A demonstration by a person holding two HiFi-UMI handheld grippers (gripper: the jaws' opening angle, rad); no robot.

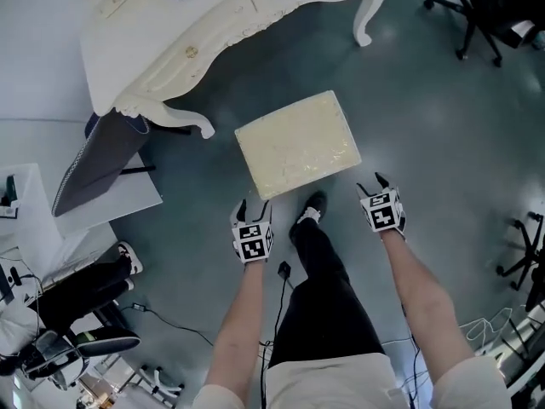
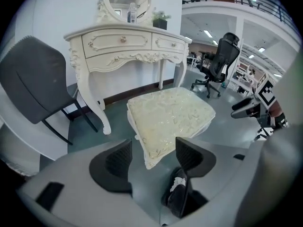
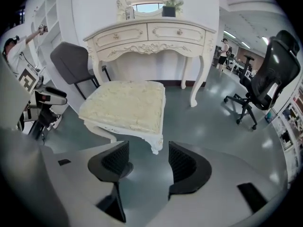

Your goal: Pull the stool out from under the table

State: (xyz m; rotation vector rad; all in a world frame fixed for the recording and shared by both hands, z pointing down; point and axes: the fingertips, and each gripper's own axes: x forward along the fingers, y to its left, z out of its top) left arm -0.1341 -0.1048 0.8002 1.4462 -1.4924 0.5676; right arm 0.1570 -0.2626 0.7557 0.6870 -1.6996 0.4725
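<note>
The cream cushioned stool stands on the grey floor, out from under the white ornate table, with a gap between them. My left gripper is at the stool's near left corner. In the left gripper view that corner shows between the open jaws of my left gripper, and no pad presses on it. My right gripper hovers just off the near right corner, open and empty. In the right gripper view the stool's carved leg lies a little ahead of my right gripper.
A grey chair stands left of the table beside a white desk edge. A black office chair is at the far right. The person's leg and shoe are between the grippers. A cable runs over the floor.
</note>
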